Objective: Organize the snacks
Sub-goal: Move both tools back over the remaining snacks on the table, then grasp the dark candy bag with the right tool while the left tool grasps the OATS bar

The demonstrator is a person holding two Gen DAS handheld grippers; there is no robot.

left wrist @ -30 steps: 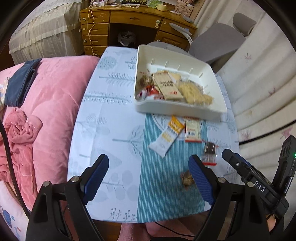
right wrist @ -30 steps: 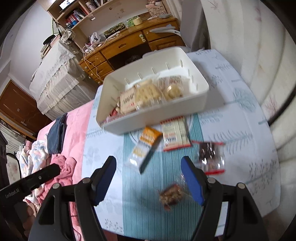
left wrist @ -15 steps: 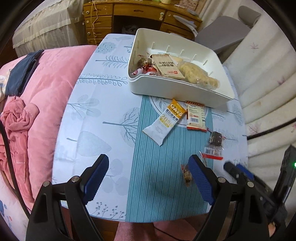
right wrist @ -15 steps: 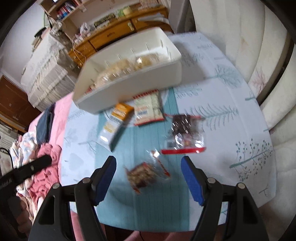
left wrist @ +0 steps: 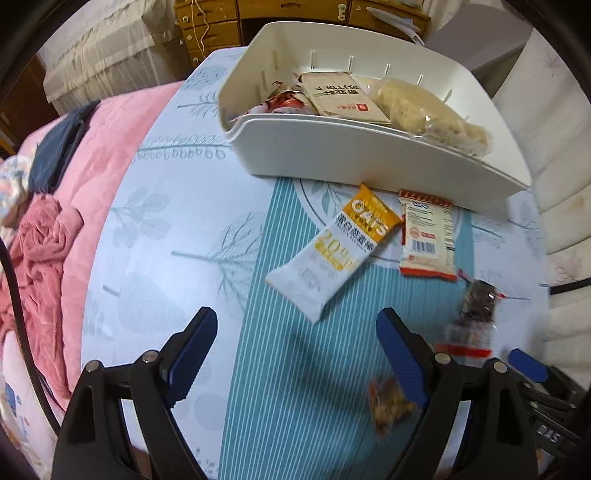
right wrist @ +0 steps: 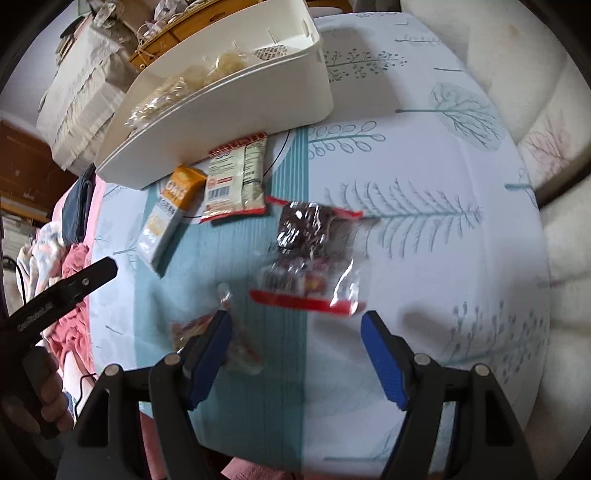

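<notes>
A white bin (left wrist: pixel 369 155) (right wrist: pixel 236 107) holds several snack packs at the table's far side. In front of it lie an orange-and-white oats bar (left wrist: pixel 336 254) (right wrist: pixel 170 214), a white-and-red packet (left wrist: pixel 428 236) (right wrist: pixel 236 177), a clear bag of dark snacks with a red strip (left wrist: pixel 474 310) (right wrist: pixel 310 254) and a small clear nut pack (left wrist: pixel 388 406) (right wrist: pixel 207 332). My left gripper (left wrist: pixel 297 354) is open just below the oats bar. My right gripper (right wrist: pixel 295 350) is open just below the dark snack bag; its left finger overlaps the nut pack.
The table wears a light blue leaf-print cloth (left wrist: pixel 177 229) with a teal striped middle. A pink blanket (left wrist: pixel 74 184) lies to the left, a wooden desk (left wrist: pixel 295 11) behind the bin, white cushions (right wrist: pixel 535 110) to the right.
Both grippers have moved forward and lower over the table. The oats bar now sits close before the left gripper; the dark snack bag sits close before the right. Both stay open.
</notes>
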